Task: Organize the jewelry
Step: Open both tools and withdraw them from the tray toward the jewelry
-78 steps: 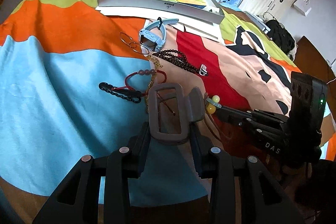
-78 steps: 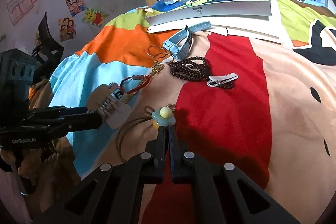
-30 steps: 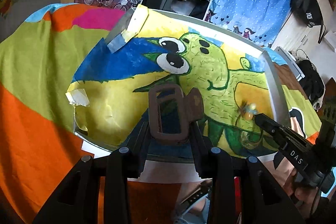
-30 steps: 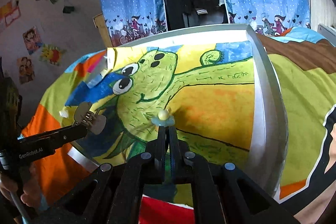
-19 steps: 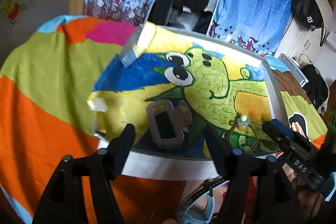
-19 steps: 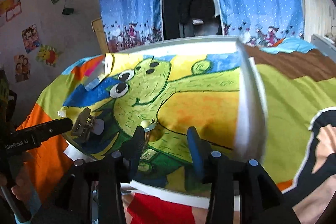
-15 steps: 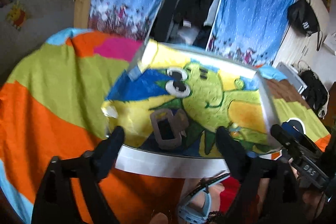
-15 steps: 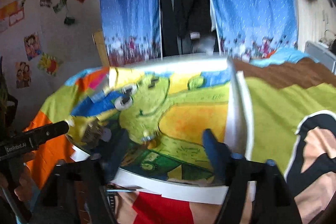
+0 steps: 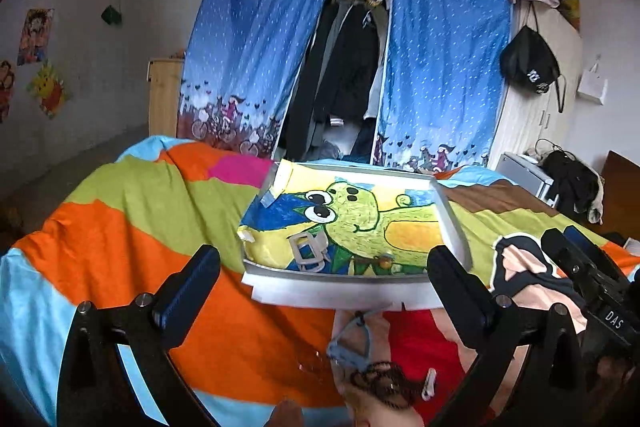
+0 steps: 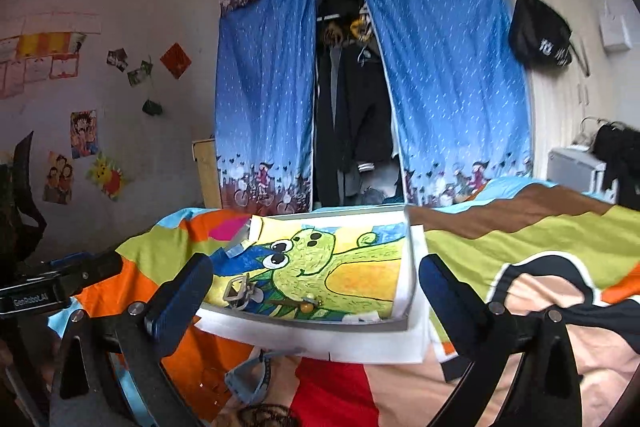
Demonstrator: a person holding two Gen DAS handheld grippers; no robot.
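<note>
A white tray [image 9: 344, 293] lined with a green cartoon drawing lies on the bed. In it rest a grey-brown claw clip [image 9: 308, 254] [image 10: 238, 290] and a hair tie with a yellow bead [image 9: 386, 261] [image 10: 307, 303]. My left gripper [image 9: 323, 259] hangs back from the tray, jaws opening wide, nothing between them. My right gripper [image 10: 315, 265] is the same: jaws opening, nothing held. On the bedspread nearer me lie a blue watch [image 9: 352, 343] [image 10: 248, 383], a dark bead bracelet [image 9: 384, 385] and a white hair clip [image 9: 429, 389].
The colourful bedspread [image 9: 132, 227] spreads around the tray. Blue curtains [image 9: 256, 59] frame a wardrobe of dark clothes beyond the bed. A black bag [image 9: 528, 67] hangs on a cabinet at right. Thin wire rings [image 9: 310, 365] lie beside the watch.
Both grippers opened over the tray, leaving the claw clip and the bead hair tie inside. Both then drew back and upward, so the tray looks smaller and farther.
</note>
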